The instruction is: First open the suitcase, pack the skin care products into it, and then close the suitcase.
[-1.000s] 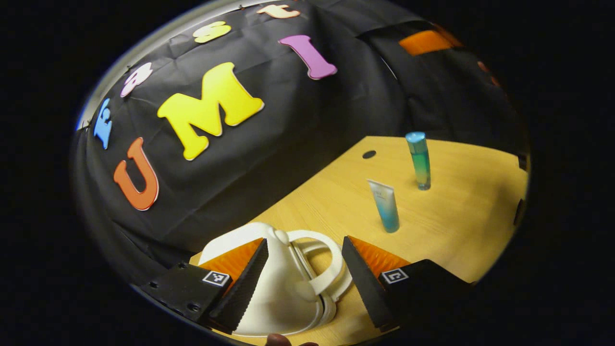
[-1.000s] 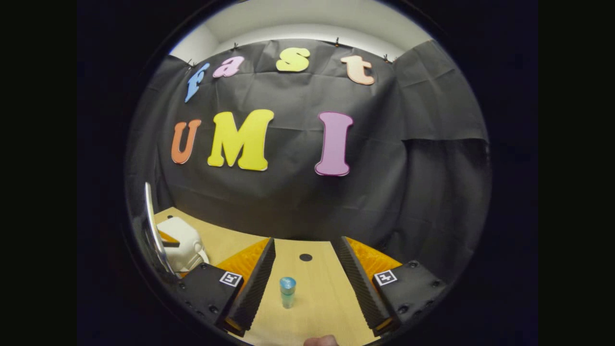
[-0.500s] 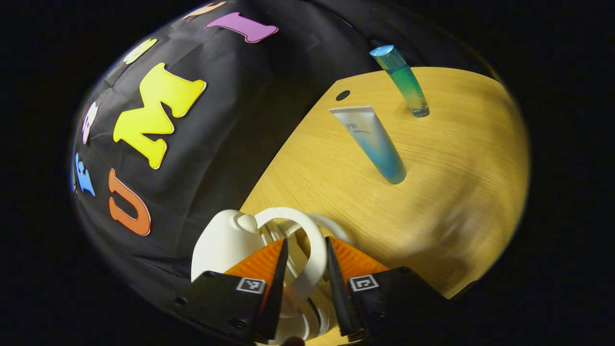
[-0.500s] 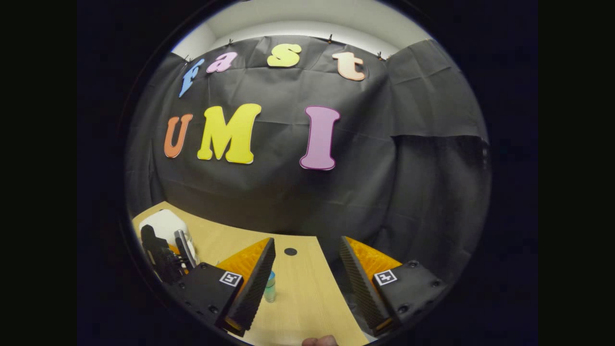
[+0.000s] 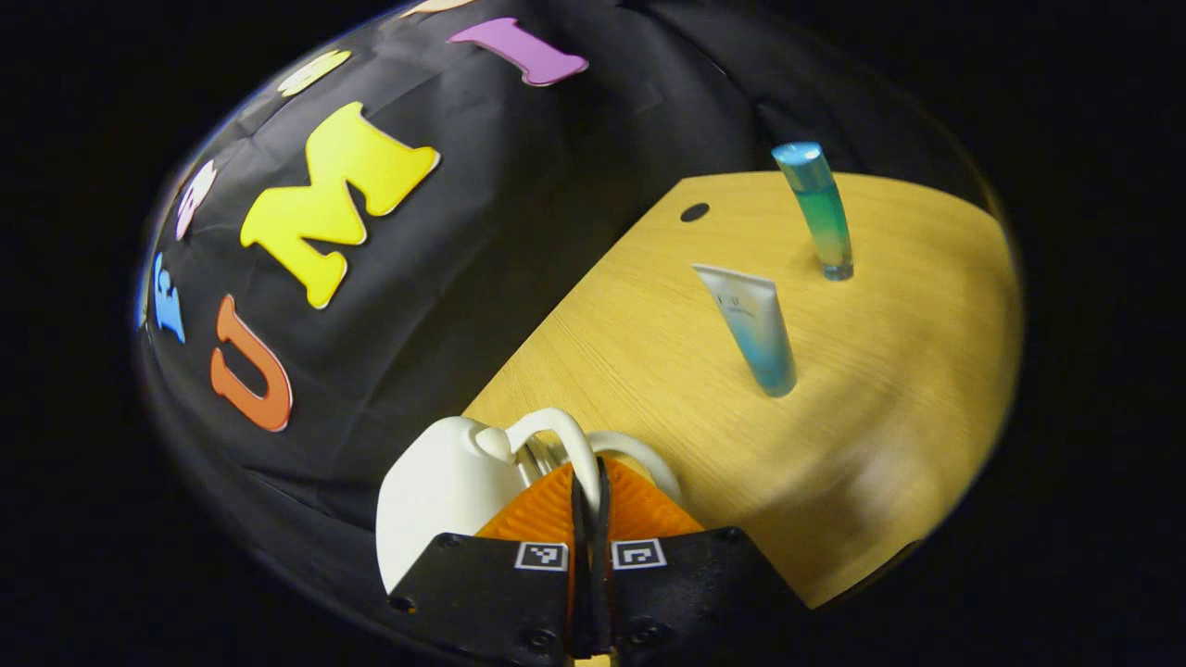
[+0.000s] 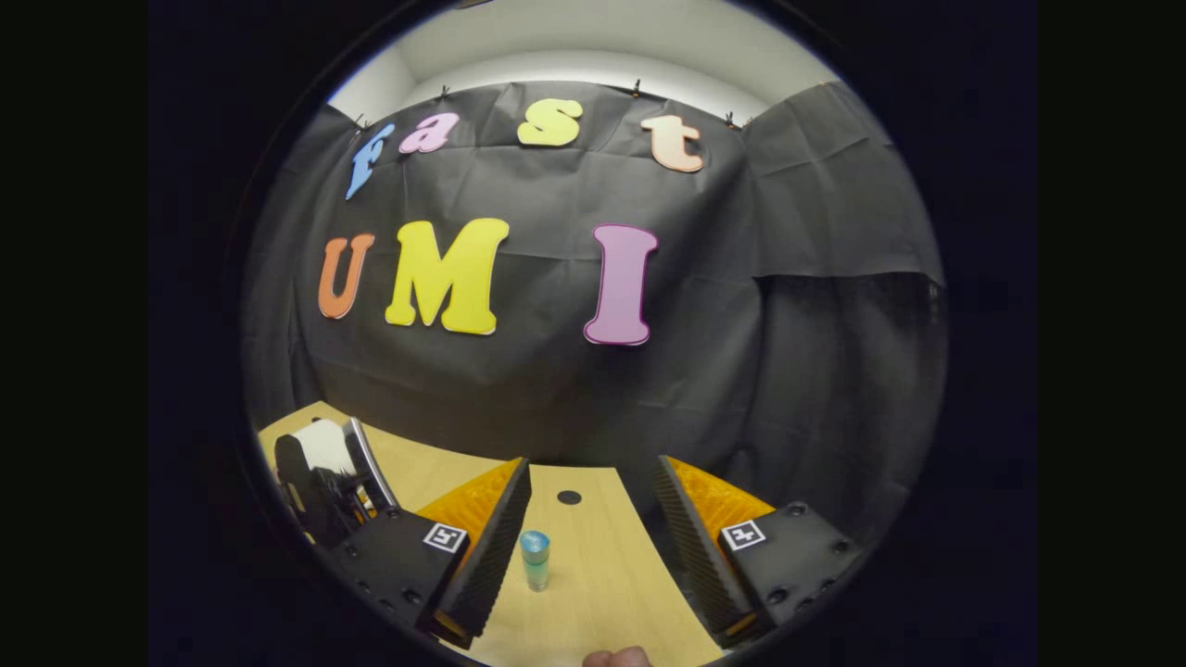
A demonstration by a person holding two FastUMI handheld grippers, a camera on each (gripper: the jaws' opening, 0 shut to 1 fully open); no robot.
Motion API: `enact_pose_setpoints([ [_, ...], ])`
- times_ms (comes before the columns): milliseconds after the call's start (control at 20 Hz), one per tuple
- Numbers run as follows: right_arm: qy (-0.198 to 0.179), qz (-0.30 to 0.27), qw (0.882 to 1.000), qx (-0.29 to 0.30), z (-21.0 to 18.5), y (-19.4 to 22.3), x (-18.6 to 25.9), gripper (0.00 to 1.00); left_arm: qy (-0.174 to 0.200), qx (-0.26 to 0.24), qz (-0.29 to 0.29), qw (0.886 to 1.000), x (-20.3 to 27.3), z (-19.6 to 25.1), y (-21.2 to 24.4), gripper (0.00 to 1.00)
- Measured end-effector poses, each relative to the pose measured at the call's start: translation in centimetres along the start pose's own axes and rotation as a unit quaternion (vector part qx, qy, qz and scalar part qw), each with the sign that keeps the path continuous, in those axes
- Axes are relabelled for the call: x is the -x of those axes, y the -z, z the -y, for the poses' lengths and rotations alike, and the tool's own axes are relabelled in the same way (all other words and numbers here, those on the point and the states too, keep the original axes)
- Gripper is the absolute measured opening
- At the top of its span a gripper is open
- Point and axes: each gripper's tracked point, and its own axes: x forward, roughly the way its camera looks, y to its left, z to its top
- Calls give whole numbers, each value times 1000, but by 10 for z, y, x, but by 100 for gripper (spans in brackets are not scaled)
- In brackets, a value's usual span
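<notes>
Left tongs (image 5: 589, 486) pinched tight on my white suitcase's handle (image 5: 563, 440) to pull it open, right tongs (image 6: 588, 528) idling wide open, bottle (image 6: 535, 560) between them.

Right gripper (image 6: 593, 556) hangs over the wooden table (image 6: 611, 593), jaws spread wide apart, nothing between them pressed. A small bottle (image 6: 535, 560) with a blue cap stands upright on the table in the gap, closer to the left finger, not touching either finger as far as can be told. Dark round hole (image 6: 569, 497) in the tabletop farther back, near the black cloth wall. At far left, the white suitcase (image 6: 326, 445) sits on the table, with the left gripper (image 6: 324, 482) in front of it; its jaw state is unclear from here. A fingertip (image 6: 619, 658) shows at the bottom edge.
</notes>
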Motion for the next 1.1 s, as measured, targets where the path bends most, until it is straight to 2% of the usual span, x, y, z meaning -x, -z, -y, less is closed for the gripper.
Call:
enact_pose_setpoints([
  [200,-22,3,1000,-16,-34,-8,6,81,-8,114,77,991,44,-61,-35,3],
  [250,-22,2,1000,-19,-40,-10,6,81,-3,149,91,985,49,-77,-41,2],
  [300,-29,1,999,-23,-55,-13,6,81,-5,204,111,973,58,-116,-43,3],
  [400,-37,8,999,-23,-72,-22,9,81,-27,249,132,959,73,-167,-35,3],
  [600,-46,7,998,-29,-102,-32,11,81,-85,299,163,936,89,-271,21,3],
  [800,-47,3,999,-8,-122,-34,19,81,-118,315,184,924,88,-323,70,3],
  [950,-48,-6,999,9,-136,-33,22,81,-160,340,160,913,73,-364,134,3],
  [1050,-52,-10,998,19,-146,-32,23,81,-163,366,150,904,59,-382,169,3],
  [1100,-50,-15,998,29,-147,-30,22,81,-161,388,130,898,44,-387,201,3],
])
